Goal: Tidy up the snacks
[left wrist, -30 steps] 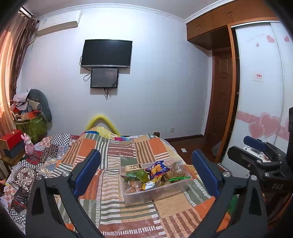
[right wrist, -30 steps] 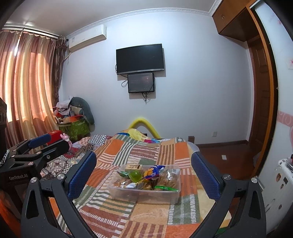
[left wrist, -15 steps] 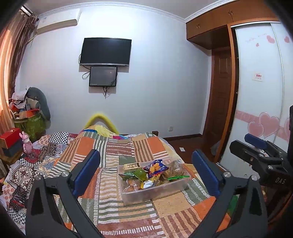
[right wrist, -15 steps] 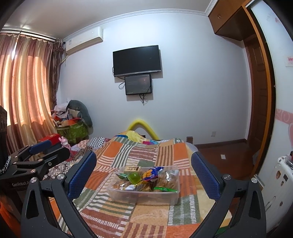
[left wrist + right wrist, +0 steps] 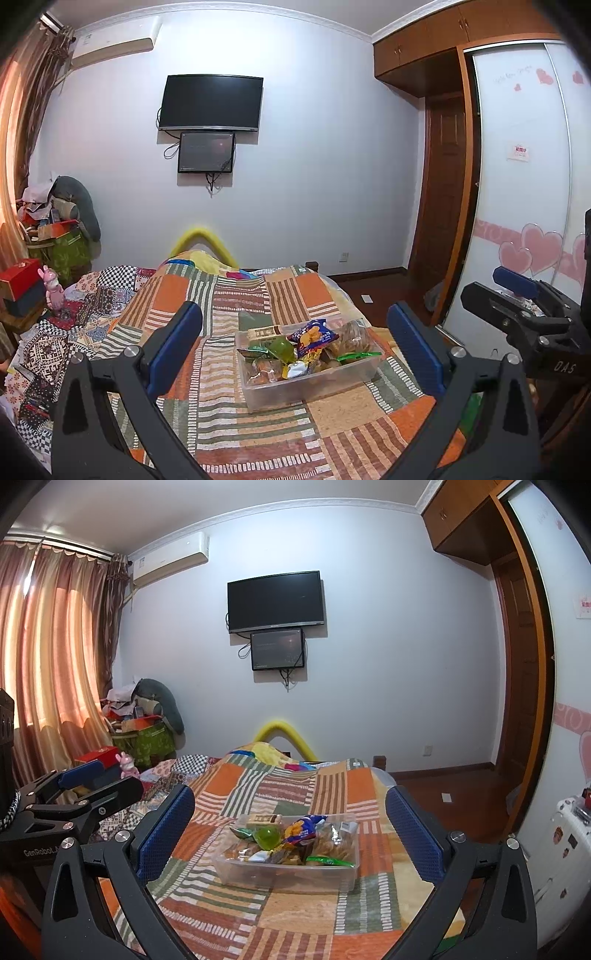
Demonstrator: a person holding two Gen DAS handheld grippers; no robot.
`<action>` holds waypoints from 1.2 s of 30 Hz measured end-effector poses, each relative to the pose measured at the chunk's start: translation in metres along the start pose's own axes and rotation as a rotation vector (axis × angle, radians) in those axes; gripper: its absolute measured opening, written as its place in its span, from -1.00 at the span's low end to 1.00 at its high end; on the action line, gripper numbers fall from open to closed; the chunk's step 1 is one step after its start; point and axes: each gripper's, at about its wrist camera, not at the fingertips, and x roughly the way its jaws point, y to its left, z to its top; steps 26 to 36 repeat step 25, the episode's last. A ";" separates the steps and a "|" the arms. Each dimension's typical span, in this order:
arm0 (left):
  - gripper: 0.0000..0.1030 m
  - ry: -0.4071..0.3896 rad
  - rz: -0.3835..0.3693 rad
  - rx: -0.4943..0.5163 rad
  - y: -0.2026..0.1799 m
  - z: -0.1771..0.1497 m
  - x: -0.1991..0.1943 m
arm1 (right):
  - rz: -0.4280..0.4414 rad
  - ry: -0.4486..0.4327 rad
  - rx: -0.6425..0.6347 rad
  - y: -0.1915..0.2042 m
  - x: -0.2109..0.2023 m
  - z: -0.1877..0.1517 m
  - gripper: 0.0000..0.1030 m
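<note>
A clear plastic bin (image 5: pixel 314 384) (image 5: pixel 288 871) stands on the patchwork bedspread (image 5: pixel 229 424) (image 5: pixel 295 912), heaped with snack packets. A blue chip bag (image 5: pixel 312 334) (image 5: pixel 301 829) and a green jelly cup (image 5: pixel 282 349) (image 5: pixel 267 836) lie on top. My left gripper (image 5: pixel 295 347) is open and empty, held well back from the bin. My right gripper (image 5: pixel 290 830) is open and empty, also held back from it. Each gripper shows at the edge of the other's view: the right one (image 5: pixel 524 306), the left one (image 5: pixel 85 790).
A cluttered side table with a red box (image 5: pixel 18 273) and a pink toy (image 5: pixel 53 290) stands left of the bed. A wardrobe with heart-patterned sliding doors (image 5: pixel 524 206) stands to the right. A TV (image 5: pixel 275 600) hangs on the far wall.
Both grippers have drifted slightly, so the bin sits a touch differently in each view. Both stay open and empty; the snacks have not moved.
</note>
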 end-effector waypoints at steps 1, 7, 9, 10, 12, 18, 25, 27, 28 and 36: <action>0.98 -0.002 0.001 0.000 0.000 0.000 0.000 | 0.001 0.000 0.001 0.000 0.000 0.001 1.00; 0.98 0.002 -0.007 0.005 0.000 -0.001 0.000 | -0.001 -0.002 0.002 -0.002 0.000 0.000 1.00; 0.98 0.000 -0.007 0.006 0.000 -0.001 0.000 | 0.000 -0.002 0.001 -0.002 0.000 0.000 1.00; 0.98 -0.002 -0.006 0.006 0.000 -0.001 0.000 | -0.001 -0.002 0.001 -0.002 0.000 0.000 1.00; 0.98 -0.005 -0.006 0.006 0.000 0.000 -0.001 | 0.000 -0.002 -0.001 -0.002 0.000 -0.001 1.00; 0.98 -0.004 -0.016 0.007 0.000 0.000 -0.001 | 0.001 -0.003 0.000 -0.002 0.000 -0.001 1.00; 0.98 0.007 -0.034 0.020 -0.001 -0.003 -0.001 | 0.002 0.001 0.006 -0.004 0.001 -0.001 1.00; 0.98 0.007 -0.034 0.020 -0.001 -0.003 -0.001 | 0.002 0.001 0.006 -0.004 0.001 -0.001 1.00; 0.98 0.007 -0.034 0.020 -0.001 -0.003 -0.001 | 0.002 0.001 0.006 -0.004 0.001 -0.001 1.00; 0.98 0.007 -0.034 0.020 -0.001 -0.003 -0.001 | 0.002 0.001 0.006 -0.004 0.001 -0.001 1.00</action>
